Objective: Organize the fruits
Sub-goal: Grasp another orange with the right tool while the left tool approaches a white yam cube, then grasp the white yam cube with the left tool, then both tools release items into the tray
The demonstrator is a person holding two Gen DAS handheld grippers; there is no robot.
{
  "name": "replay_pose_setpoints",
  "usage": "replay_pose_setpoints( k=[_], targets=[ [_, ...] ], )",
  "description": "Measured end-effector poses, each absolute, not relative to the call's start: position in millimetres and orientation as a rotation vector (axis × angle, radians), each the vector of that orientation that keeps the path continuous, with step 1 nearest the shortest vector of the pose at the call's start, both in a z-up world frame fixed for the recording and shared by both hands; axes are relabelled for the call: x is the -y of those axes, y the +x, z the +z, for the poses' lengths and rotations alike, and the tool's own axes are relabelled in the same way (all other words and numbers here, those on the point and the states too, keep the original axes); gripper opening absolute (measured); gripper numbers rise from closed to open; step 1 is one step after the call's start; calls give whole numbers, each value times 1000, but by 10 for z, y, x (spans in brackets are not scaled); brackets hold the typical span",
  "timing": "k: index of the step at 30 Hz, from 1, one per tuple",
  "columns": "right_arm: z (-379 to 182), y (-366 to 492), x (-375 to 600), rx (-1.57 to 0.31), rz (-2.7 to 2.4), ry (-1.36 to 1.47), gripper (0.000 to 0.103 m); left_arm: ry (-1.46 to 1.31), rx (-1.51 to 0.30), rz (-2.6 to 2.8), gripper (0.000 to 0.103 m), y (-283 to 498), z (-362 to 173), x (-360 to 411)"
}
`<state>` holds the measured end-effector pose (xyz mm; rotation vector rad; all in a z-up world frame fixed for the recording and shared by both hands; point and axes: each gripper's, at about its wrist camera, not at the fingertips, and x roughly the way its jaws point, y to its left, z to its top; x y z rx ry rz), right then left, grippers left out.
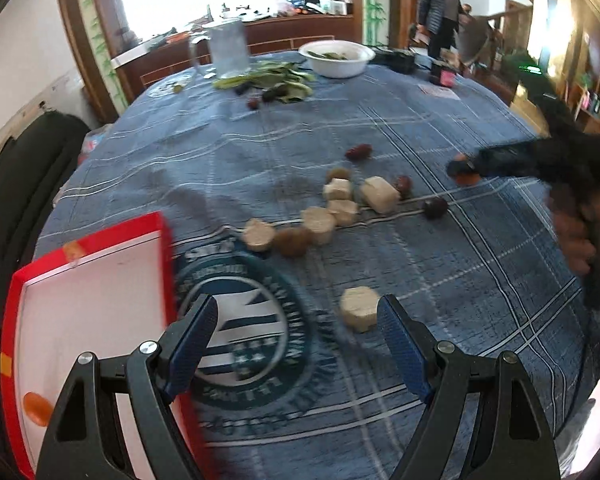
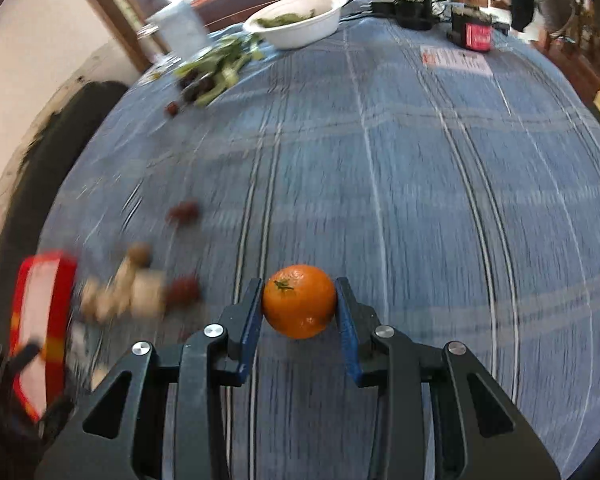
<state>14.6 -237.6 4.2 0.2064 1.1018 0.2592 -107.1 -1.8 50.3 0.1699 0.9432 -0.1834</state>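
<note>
From the left wrist, we see our left gripper (image 1: 296, 344) hanging empty, fingers apart, beside the red tray (image 1: 88, 304), ready for the pale cut pieces (image 1: 332, 208) scattered on the blue cloth (image 1: 420, 280); from the right wrist, our right gripper (image 2: 299, 303) clamps the tangerine (image 2: 299, 301) by its sides, presumably bound for that tray.

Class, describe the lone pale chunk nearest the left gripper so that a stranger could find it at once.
Start at the round emblem printed on the blue checked tablecloth. Just right of it, ahead of the open left gripper, lies the pale chunk. Unlike the other pale chunks clustered farther back, it sits alone.
</note>
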Motion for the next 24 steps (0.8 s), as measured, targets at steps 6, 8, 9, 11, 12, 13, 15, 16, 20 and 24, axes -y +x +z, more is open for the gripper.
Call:
replay_pose_setpoints(
  k=[6,8,9,11,12,13,15,16,20,24],
  targets=[
    [24,-501,2363,-1056,346,178,37,179,-981,-192,82,-957,316,189],
    [20,-625,2359,-1034,359,157,37,185,-992,-194,82,-936,263,245],
    [19,-632,2342,-1028,361,151,37,187,-999,-197,82,-930,246,256],
    [12,-684,2339,-1007,371,130,37,186,-1008,-200,81,-917,220,268],
    [10,-693,2345,-1002,374,130,37,184,-1012,-200,79,-899,205,273],
    [10,-681,2355,-1001,375,133,37,181,-1019,-203,77,-886,189,276],
    [8,-679,2359,-1001,380,130,37,164,-1034,-218,73,-862,152,276],
    [9,-682,2356,-999,382,124,37,153,-1030,-221,73,-865,155,268],
    [22,-719,2338,-998,365,97,42,129,-1029,-234,71,-869,152,251],
    [24,-752,2351,-979,318,72,51,125,-1012,-250,66,-907,152,260]
  ],
)
